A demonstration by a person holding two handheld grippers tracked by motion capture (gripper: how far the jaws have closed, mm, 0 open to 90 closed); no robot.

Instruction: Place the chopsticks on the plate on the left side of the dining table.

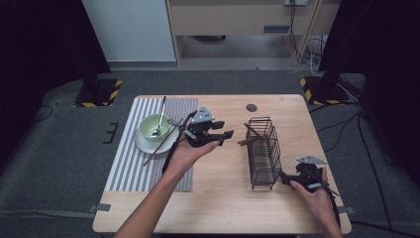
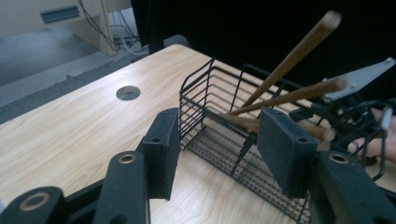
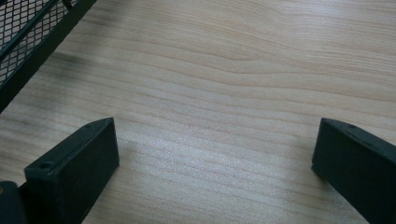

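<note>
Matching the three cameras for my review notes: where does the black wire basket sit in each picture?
High view: the wire basket stands right of centre on the wooden table, with wooden sticks leaning at its far end.
Left gripper view: centre right, just beyond the left tongs.
Right gripper view: its mesh corner is at top left.
Shared landmark: the wooden tabletop.

One wire basket (image 1: 263,153) holds three wooden sticks (image 2: 289,53). One green bowl (image 1: 153,127) sits on one white plate (image 1: 148,145), with one spoon (image 1: 159,119) inside and one chopstick (image 1: 161,146) across the rim. One striped mat (image 1: 130,163).
</note>
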